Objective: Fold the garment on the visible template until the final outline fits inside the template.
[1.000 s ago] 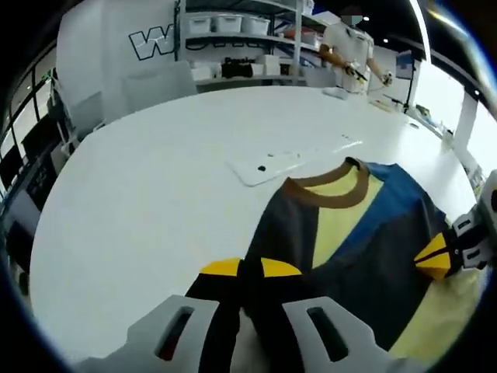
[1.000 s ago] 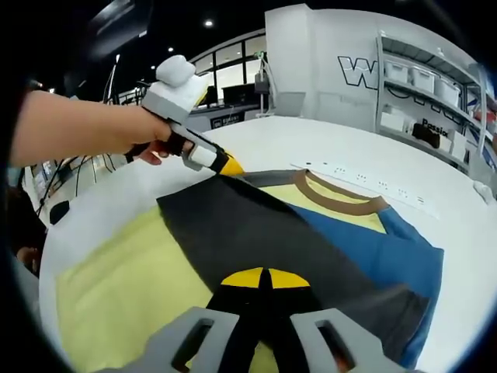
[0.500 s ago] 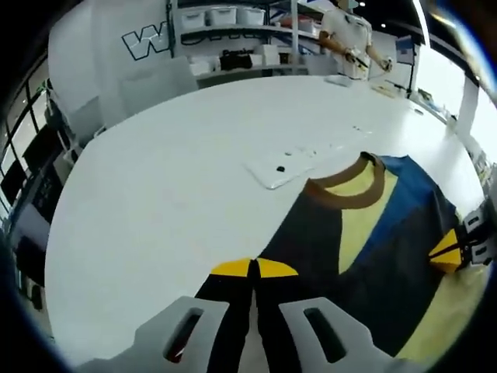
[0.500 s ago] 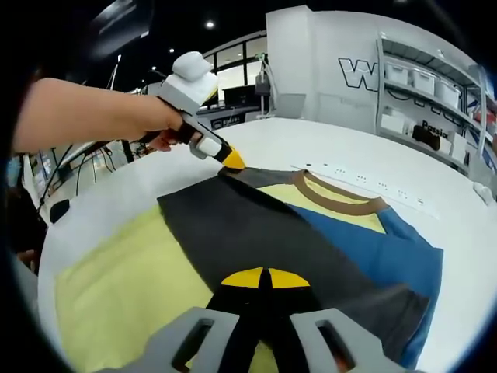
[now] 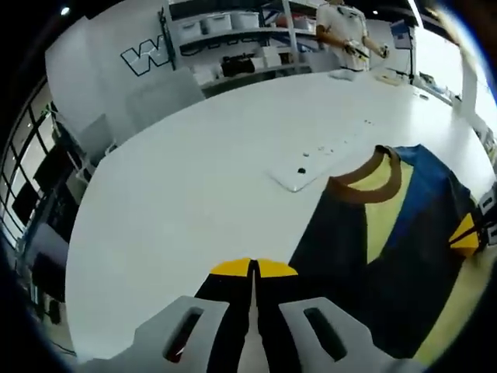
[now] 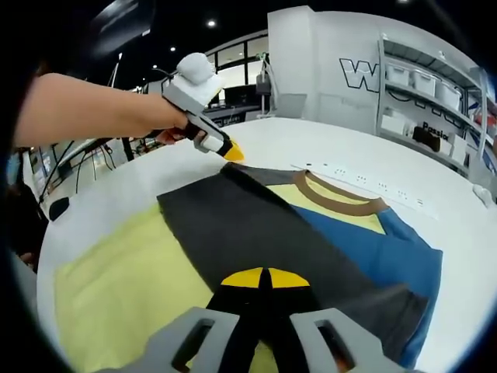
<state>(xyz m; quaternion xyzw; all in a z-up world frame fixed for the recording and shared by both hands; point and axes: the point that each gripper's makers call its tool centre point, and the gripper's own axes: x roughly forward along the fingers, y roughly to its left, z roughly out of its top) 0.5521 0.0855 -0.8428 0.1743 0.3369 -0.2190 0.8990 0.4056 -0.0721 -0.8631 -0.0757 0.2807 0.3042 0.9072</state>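
We find the garment (image 6: 295, 233) lying flat on the white surface (image 5: 194, 179), dark panel folded over its yellow and blue parts, brown collar toward the template (image 5: 311, 159). The right gripper (image 6: 265, 277) has its fingers pressed together at the dark fabric; whether they clamp it we cannot tell. The left gripper (image 5: 254, 268), fingers together, hangs above the garment's edge, off the cloth. Shelves (image 5: 233, 31) line the far wall.

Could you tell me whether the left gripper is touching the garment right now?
Apart. In the right gripper view, the left gripper hangs above white table, clear of the garment.
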